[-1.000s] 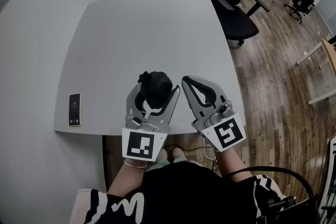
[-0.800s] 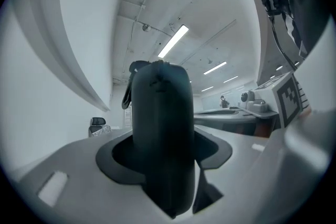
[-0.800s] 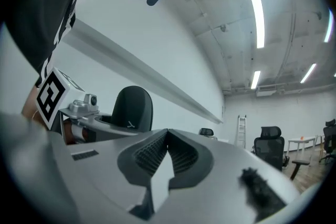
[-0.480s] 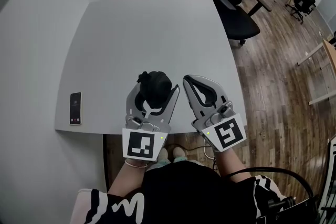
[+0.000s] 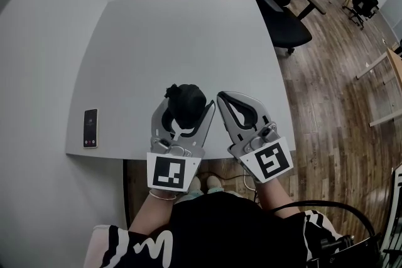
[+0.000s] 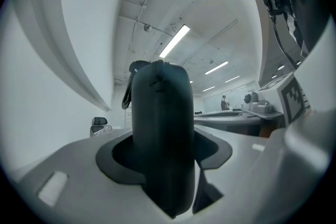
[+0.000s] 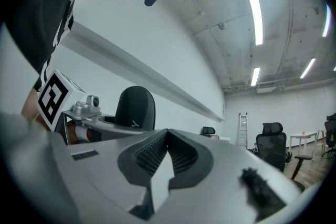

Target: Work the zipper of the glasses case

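The glasses case [image 5: 185, 103] looks light and fairly stiff: a rounded shell with a matte, fabric-like skin that should give the pads good friction and not slip. It probably dents a little under pressure, so a firm hold across its sides is enough. The place to take hold for the zipper is likely the small tab [image 6: 127, 96] sticking out near its far end, which is thin and floppy.

The case is black, oval and smooth, with a faint seam along its top. It sits over the near part of the table [image 5: 157, 41], close to the front edge, clamped between the jaws of the left gripper [image 5: 186, 111], which press on its two sides. Whether it touches the tabletop cannot be told.

Just beside it, the right gripper [image 5: 223, 99] is clenched on nothing, its ribbed pads meeting at the tips. A phone [image 5: 90, 128] lies well to the left. An office chair [image 5: 279, 3] stands beyond the far corner.
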Demonstrator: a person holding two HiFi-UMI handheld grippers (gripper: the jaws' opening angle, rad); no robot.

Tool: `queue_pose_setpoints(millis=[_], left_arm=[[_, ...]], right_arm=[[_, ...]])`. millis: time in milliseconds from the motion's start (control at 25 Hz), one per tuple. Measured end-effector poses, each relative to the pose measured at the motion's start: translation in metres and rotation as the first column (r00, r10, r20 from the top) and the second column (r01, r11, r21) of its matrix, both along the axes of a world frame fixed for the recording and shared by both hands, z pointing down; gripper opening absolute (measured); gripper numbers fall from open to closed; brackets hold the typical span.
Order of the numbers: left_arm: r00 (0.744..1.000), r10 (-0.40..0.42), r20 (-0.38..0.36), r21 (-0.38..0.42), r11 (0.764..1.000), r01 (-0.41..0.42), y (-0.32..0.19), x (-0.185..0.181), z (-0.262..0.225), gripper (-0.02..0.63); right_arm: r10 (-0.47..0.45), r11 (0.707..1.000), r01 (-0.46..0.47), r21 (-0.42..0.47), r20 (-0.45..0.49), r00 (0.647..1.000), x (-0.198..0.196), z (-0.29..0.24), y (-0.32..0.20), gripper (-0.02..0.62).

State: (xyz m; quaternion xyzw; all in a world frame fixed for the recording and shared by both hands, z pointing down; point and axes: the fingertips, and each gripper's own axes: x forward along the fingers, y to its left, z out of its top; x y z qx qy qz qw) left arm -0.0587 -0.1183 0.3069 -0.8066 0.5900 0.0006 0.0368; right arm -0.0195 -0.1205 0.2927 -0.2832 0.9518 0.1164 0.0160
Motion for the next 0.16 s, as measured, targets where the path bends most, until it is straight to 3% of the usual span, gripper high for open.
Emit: queue_pose_setpoints(millis=[160], left_arm=[[1.000, 0.000, -0.001, -0.006, 1.000, 0.000, -0.0021, 0.0006, 0.0017, 0.270]], right_arm=[[0.002, 1.000, -0.002, -0.003, 0.000, 1.000, 0.0009, 0.0020, -0.0016, 0.006]])
